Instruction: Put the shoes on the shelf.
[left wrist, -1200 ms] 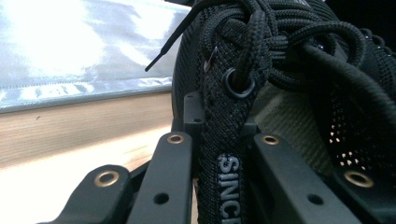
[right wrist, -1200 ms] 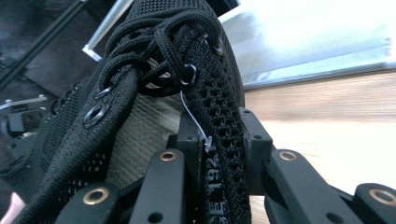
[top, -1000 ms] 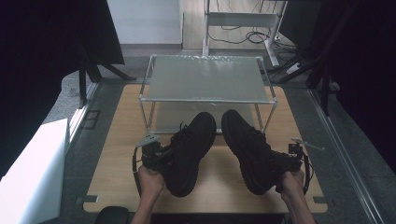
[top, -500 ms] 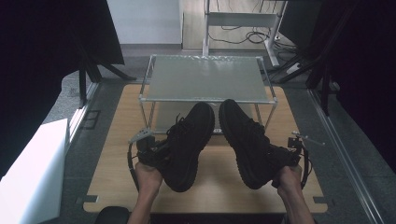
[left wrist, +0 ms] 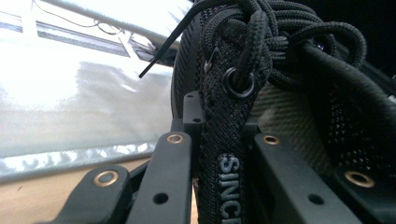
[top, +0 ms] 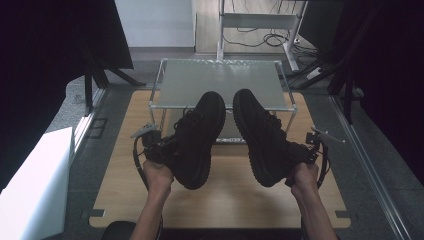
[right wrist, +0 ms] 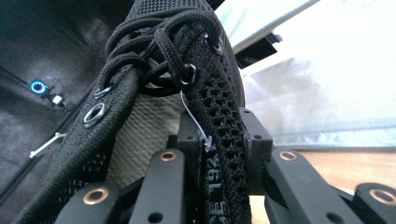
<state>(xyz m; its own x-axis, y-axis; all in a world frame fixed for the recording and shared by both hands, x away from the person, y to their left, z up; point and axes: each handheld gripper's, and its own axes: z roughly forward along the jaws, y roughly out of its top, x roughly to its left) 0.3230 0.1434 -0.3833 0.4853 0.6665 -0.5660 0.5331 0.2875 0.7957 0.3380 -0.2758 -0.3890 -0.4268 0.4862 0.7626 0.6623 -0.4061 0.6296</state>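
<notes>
Two black lace-up shoes hang in the air over the wooden table [top: 230, 195], soles facing me, toes pointing away. The left shoe [top: 197, 137] is held at its collar by my left gripper [top: 159, 150], whose jaws are shut on the shoe's eyelet edge [left wrist: 224, 140]. The right shoe [top: 262, 135] is held the same way by my right gripper [top: 306, 154], its jaws clamped on the mesh side by the laces [right wrist: 219, 149]. A white tag loop [right wrist: 194, 121] hangs from the right shoe's eyelet. Both toes overlap the front edge of the glass shelf in the high view.
A low metal-framed rack with a frosted glass top [top: 220, 82] stands at the back middle of the table. A white panel [top: 35, 180] lies at the left, a rail [top: 370, 165] runs along the right, and dark screens flank both sides.
Both shoes have been lifted and carried forward, their toes now reaching higher over the rack's front edge. The grippers stay shut on them.
</notes>
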